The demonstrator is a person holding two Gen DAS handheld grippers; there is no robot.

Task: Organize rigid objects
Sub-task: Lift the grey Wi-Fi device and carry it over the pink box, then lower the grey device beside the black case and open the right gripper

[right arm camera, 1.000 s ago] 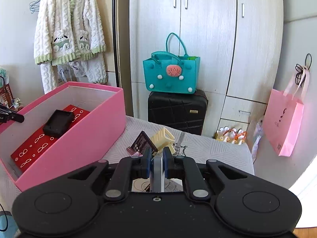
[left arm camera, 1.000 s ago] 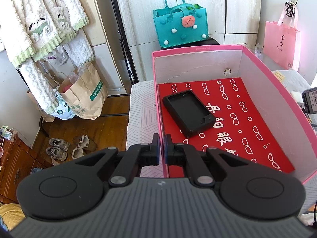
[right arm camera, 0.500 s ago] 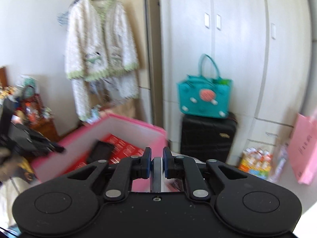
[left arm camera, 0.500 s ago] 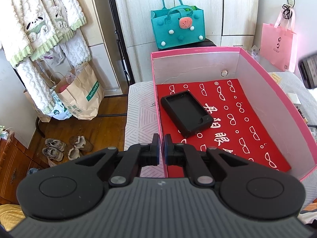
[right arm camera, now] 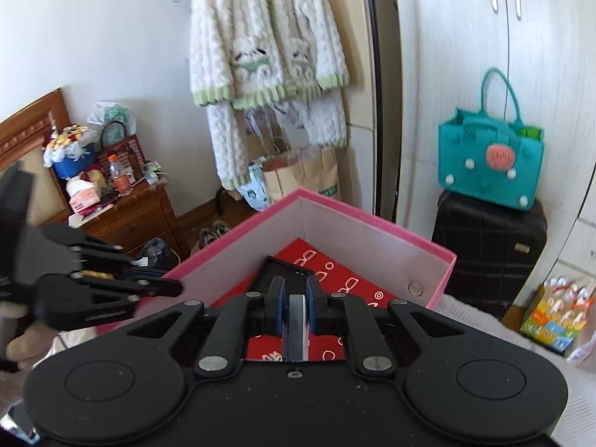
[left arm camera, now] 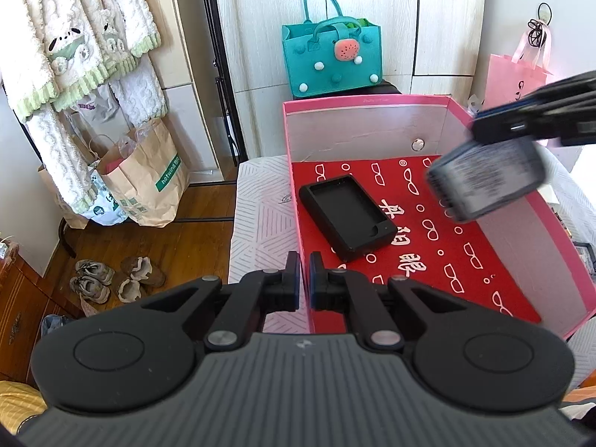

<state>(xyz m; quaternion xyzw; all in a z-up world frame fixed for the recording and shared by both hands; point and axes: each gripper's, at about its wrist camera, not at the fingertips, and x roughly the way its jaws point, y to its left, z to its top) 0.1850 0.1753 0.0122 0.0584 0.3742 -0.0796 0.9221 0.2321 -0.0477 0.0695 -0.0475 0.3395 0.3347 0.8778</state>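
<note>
Flat grey-blue rectangular slab with a printed label, blurred, held edge-on between the closed jaws of the right gripper, above the right part of the open pink cardboard box. It hangs over the box's red liner printed with white spectacles, not yet resting on it. Lying flat in the box, left of centre, is the black rectangular tray-like case, well apart from the slab.

The left gripper, jaws closed on the near left wall of the box, appears to steady it. The box sits on a white patterned cover.

Risks, as judged from this view:
- The slab is gripped by a thin edge only; a tilt of the wrist could let it pivot or slip out before it is low enough, so that it drops onto the liner or strikes the right wall.
- A release too far left would land it on the black case and leave it askew.
- If the left gripper loses the thin wall, the light box may slide on the cover when touched.
</note>
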